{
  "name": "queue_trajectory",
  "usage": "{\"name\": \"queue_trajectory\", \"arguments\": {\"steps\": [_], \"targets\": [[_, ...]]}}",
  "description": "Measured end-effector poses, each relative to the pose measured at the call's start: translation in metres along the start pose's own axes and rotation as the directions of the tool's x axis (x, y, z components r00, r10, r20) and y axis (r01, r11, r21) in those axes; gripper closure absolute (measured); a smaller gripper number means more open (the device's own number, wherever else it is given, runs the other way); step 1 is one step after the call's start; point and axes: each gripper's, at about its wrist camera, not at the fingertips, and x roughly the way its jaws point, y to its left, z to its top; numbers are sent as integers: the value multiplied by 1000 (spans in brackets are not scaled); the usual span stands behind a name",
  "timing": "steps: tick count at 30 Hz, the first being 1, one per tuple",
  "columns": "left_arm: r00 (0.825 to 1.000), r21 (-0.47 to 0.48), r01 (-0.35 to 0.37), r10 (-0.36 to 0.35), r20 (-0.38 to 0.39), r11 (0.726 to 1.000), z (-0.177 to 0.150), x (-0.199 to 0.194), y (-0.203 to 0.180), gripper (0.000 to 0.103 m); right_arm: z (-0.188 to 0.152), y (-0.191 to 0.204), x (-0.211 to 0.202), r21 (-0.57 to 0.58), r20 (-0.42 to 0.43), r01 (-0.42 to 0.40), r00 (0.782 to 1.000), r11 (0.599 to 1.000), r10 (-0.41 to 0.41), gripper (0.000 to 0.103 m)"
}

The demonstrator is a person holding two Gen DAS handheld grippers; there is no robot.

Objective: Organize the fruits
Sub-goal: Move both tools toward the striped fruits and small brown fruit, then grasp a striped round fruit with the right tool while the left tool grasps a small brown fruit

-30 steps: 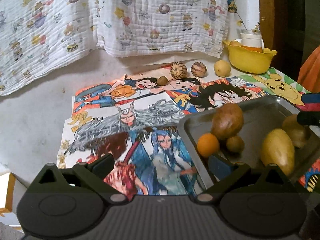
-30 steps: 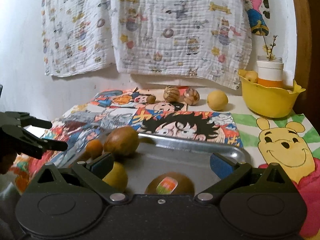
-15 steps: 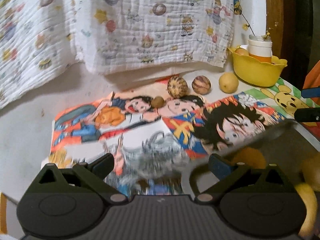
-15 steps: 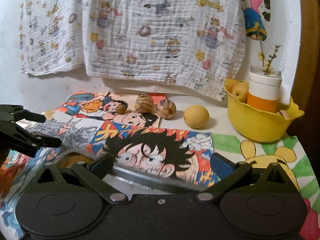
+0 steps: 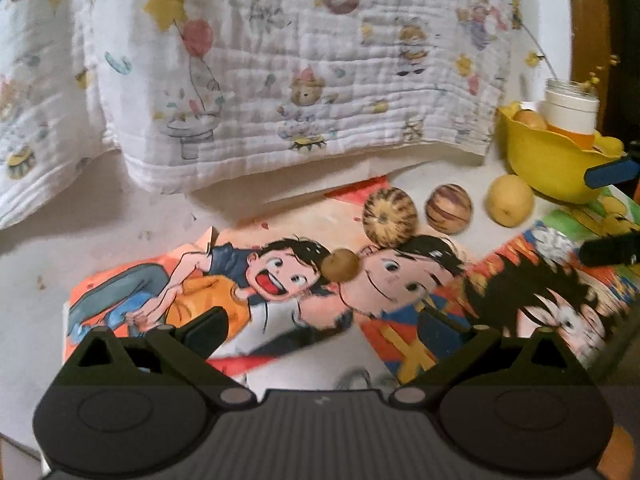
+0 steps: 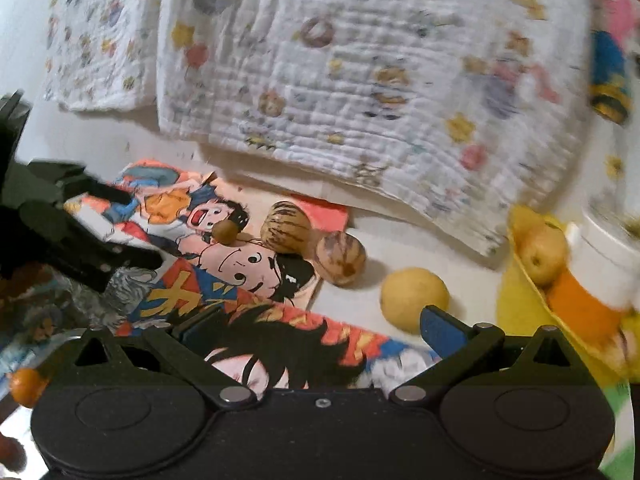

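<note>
Along the back of the picture mat lie a small brown fruit, two striped round fruits and a yellow fruit. My left gripper is open and empty, a short way in front of the small brown fruit. My right gripper is open too, and the yellow fruit sits just beyond its blue right fingertip. In the right wrist view the striped fruits and the brown fruit lie further left. The metal tray's edge shows at lower left with an orange fruit.
A yellow bowl at the back right holds a pale fruit and a white-and-orange jar. A printed white cloth hangs down the wall behind the fruits. The left gripper shows at the left of the right wrist view.
Both grippers have moved forward from over the tray toward the back row of fruits. The tray and its fruits have slipped almost wholly out of view. Both stay open.
</note>
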Motion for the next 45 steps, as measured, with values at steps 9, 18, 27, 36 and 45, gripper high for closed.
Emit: {"name": "queue_trajectory", "arguments": {"steps": [9,18,27,36,45], "targets": [[999,-19,37,-37,5,999,14,51,8,1,34,-2,81,-162,-45,4,999,987,-12,7],[995,19,102,-103,12,995,19,68,5,11,33,-4,125,-206,-123,16,991,978,-43,24],[993,11,119,-119,-11,993,19,80,2,31,36,-10,138,-135,-133,-19,991,991,1,44],[995,33,101,-101,-2,994,20,77,-4,71,33,-10,133,-88,-95,21,995,996,-29,49],[994,46,110,-109,-12,993,20,57,-16,71,24,2,115,-89,-46,36,998,995,-40,50]]}}
